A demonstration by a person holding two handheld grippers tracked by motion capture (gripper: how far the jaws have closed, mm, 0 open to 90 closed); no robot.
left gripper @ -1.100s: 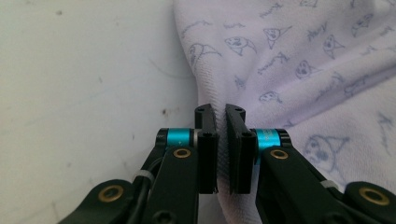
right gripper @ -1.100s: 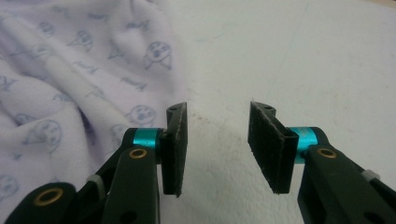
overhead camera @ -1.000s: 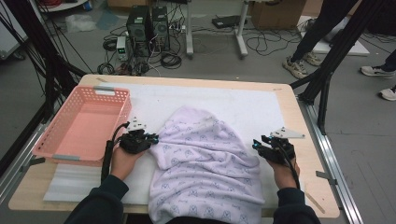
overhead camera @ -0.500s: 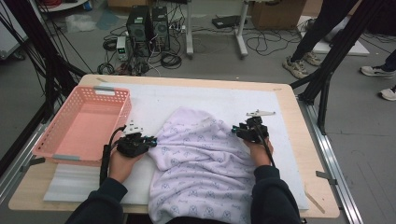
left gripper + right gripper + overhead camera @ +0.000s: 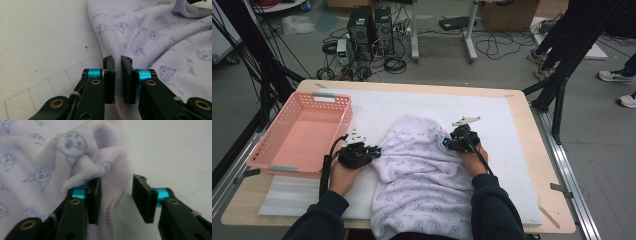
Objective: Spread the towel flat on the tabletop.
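Note:
A lavender cloth (image 5: 422, 170) printed with small blue faces lies bunched on the white mat (image 5: 412, 102) and hangs over the near table edge. My left gripper (image 5: 374, 150) sits at the cloth's left edge. In the left gripper view its jaws (image 5: 117, 60) stand almost together, pinching the edge of the cloth (image 5: 155, 37). My right gripper (image 5: 447, 143) is at the cloth's upper right edge. Its jaws (image 5: 117, 182) have just been closing, with a folded hem of the cloth (image 5: 110, 170) between them. The hem rests against the left pad and a gap remains at the right pad.
A pink plastic basket (image 5: 343, 120) stands on the left side of the table, close to my left hand. The wooden table's right edge (image 5: 537, 150) borders a metal rail. Computers and cables lie on the floor beyond the far edge, where people stand at the right.
My right gripper has moved left from the bare mat onto the cloth's upper right edge, and its jaws have narrowed around the hem. The left gripper has stayed put.

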